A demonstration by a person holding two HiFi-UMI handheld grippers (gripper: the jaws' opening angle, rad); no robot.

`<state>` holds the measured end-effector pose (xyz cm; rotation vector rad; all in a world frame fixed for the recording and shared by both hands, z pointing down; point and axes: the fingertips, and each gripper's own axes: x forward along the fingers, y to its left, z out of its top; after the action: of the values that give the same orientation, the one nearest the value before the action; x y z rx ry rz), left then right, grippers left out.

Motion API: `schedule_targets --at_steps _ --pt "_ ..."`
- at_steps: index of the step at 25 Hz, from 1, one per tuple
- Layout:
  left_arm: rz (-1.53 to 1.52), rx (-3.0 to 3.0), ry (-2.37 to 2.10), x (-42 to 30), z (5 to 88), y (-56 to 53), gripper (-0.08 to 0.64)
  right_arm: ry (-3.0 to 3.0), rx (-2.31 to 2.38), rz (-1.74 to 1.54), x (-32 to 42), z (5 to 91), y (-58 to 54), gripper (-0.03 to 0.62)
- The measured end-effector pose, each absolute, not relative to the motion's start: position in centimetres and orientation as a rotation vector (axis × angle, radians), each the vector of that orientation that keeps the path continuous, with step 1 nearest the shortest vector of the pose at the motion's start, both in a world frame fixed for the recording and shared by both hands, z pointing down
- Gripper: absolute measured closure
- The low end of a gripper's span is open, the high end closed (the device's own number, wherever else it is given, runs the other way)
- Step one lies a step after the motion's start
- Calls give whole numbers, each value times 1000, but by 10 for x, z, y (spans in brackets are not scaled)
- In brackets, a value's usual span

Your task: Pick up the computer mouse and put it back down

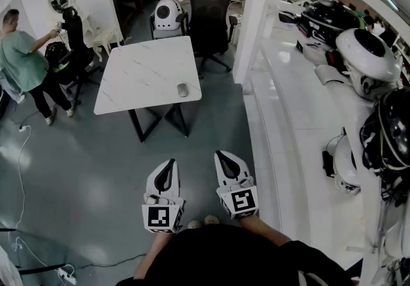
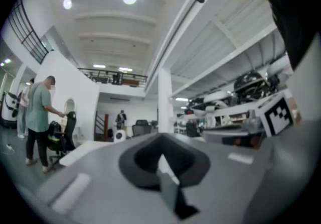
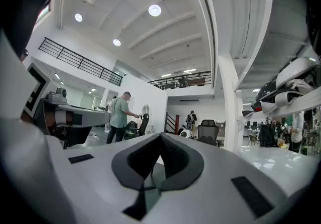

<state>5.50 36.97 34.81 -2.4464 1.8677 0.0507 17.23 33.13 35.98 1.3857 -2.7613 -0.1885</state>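
Observation:
A small grey computer mouse (image 1: 183,90) lies near the front right corner of a white marble-topped table (image 1: 141,79) across the floor from me. Both grippers are held low, close to my body and well short of the table. The left gripper (image 1: 169,164) and the right gripper (image 1: 223,154) point level toward it, side by side. In the left gripper view the left gripper (image 2: 161,137) has its jaws together on nothing. The right gripper (image 3: 160,136) looks the same in its own view. The mouse does not show in either gripper view.
A black office chair (image 1: 210,12) and a white round pod (image 1: 168,15) stand behind the table. A person in a green shirt (image 1: 22,63) works at the left. A white column (image 1: 256,15) and a long white counter (image 1: 301,105) with helmet-like shells run along the right. A cable (image 1: 22,169) trails over the grey floor.

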Motion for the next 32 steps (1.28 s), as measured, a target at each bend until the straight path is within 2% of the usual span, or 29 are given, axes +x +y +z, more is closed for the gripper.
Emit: schedule_targets --at_steps 20,32 --pt "77 -2481 1818 26 360 379 552 -2734 1459 -151 144 378 343 571" --pt "74 -2475 1866 -12 369 346 552 -2774 1426 -133 110 379 303 569"
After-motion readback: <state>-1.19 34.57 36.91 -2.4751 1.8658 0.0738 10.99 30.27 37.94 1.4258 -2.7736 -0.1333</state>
